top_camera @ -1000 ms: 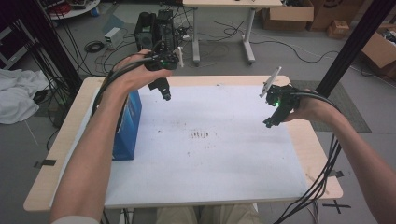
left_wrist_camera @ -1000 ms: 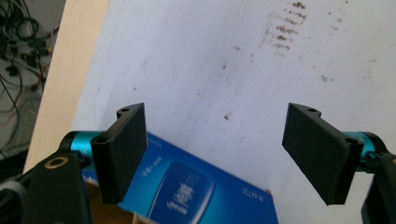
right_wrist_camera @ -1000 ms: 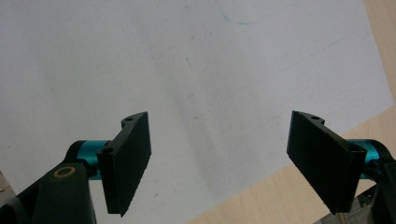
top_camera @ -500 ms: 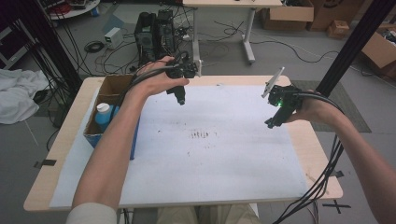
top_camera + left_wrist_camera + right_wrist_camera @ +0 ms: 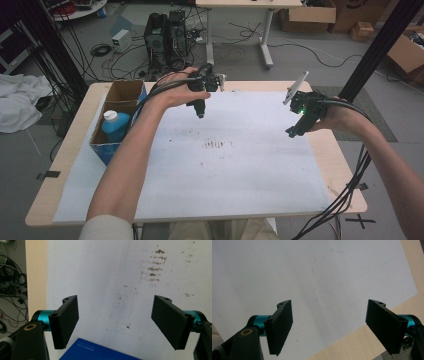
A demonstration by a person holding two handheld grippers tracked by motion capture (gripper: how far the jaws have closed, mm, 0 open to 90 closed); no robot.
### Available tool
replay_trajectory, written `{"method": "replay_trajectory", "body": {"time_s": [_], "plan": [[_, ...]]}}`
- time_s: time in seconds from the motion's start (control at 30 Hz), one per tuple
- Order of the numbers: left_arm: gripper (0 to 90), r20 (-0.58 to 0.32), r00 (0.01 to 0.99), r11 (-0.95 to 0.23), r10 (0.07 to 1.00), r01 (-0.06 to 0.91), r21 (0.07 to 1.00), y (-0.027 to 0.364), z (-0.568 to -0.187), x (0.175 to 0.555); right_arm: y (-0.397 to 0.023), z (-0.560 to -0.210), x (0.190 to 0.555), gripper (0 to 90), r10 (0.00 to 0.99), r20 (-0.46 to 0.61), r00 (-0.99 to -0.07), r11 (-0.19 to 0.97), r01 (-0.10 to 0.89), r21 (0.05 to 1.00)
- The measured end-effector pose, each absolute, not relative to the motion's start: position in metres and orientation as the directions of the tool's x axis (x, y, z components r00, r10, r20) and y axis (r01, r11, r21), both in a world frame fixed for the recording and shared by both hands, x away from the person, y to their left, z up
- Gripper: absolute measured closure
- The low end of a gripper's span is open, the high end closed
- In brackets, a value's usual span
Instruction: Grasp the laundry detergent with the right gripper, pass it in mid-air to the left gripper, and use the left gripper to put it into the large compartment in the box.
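Note:
My left gripper hangs above the far middle of the white sheet, right of the box. Its jaws stand wide apart with nothing between them; a blue box corner shows at the bottom of the left gripper view. My right gripper hovers over the sheet's right part, also open and empty. A blue cardboard box sits on the table's left, holding a blue bottle with a white cap.
Brown stains mark the sheet's middle. The wooden table edge runs on the right. Cables trail from my right arm. On the floor behind the table stand computer gear and wires.
My left arm has swung right and forward, away from over the box, so the box and its bottle now show. The right gripper has stayed nearly still.

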State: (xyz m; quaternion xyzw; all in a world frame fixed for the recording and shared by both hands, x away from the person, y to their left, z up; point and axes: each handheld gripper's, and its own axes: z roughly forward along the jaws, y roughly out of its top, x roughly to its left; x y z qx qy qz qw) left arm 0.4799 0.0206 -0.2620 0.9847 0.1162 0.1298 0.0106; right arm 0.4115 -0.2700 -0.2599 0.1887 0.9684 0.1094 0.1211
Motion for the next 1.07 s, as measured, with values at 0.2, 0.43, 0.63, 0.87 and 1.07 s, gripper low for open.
{"method": "replay_trajectory", "body": {"time_s": [0.2, 0.43, 0.63, 0.87, 1.07], "plan": [[22.3, 0.25, 0.939, -0.972, 0.236, 0.231, 0.05, 0.021, -0.263, 0.48, -0.271, -0.26, 0.411, 21.2, 0.391, -0.197, -0.899, 0.906, 0.337, 0.257], [22.3, 0.239, 0.943, -0.972, 0.233, 0.227, 0.054, 0.022, -0.262, 0.48, -0.268, -0.262, 0.413, 21.2, 0.385, -0.196, -0.902, 0.909, 0.334, 0.25], [22.3, 0.238, 0.942, -0.972, 0.235, 0.228, 0.057, 0.022, -0.263, 0.48, -0.267, -0.262, 0.412, 21.2, 0.388, -0.195, -0.901, 0.908, 0.338, 0.245], [22.3, 0.231, 0.945, -0.973, 0.232, 0.226, 0.056, 0.021, -0.262, 0.478, -0.269, -0.261, 0.41, 21.2, 0.387, -0.2, -0.9, 0.909, 0.335, 0.249], [22.3, 0.226, 0.946, -0.973, 0.233, 0.225, 0.059, 0.02, -0.263, 0.476, -0.269, -0.26, 0.409, 21.2, 0.389, -0.203, -0.898, 0.907, 0.337, 0.252]]}}
